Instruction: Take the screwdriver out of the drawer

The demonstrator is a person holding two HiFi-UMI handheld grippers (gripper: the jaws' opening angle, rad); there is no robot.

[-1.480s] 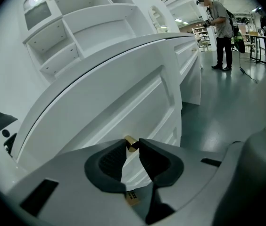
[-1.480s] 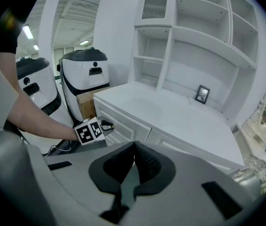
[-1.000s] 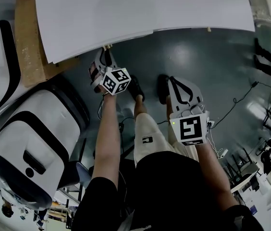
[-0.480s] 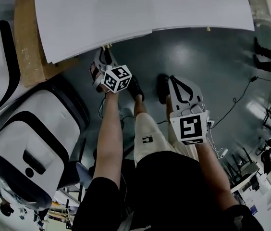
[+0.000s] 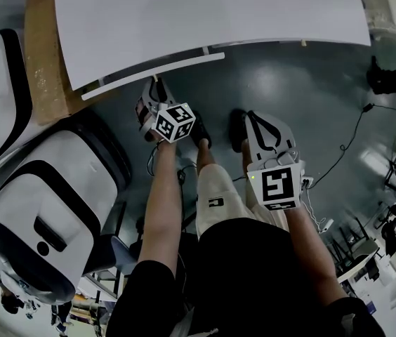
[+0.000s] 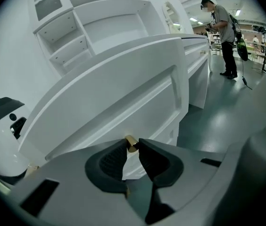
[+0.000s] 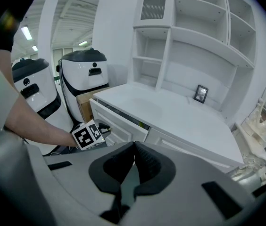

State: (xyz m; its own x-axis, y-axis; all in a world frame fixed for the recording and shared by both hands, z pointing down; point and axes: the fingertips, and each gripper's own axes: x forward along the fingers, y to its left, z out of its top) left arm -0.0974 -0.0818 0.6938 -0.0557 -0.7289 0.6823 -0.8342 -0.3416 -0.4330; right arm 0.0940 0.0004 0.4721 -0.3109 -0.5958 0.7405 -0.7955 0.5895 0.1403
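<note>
— Gripping what, that left gripper (image 6: 132, 147)?
— Its 2 jaws pinch the brass knob (image 6: 130, 142) of the white drawer (image 6: 123, 93); drawer stands slightly open.
— Right gripper (image 7: 133, 150)?
— Clenched on nothing; screwdriver not visible, drawer's inside hidden.

inside of white drawer (image 5: 152, 74): hidden under white flat desk (image 5: 205, 12) top in head view | dark drawer gap (image 7: 123, 117): greenish speck inside, too small to tell | small brass knob (image 6: 130, 144): mostly covered by left claw (image 6: 132, 142) pads | desk: cut off at head view's top edge
</note>
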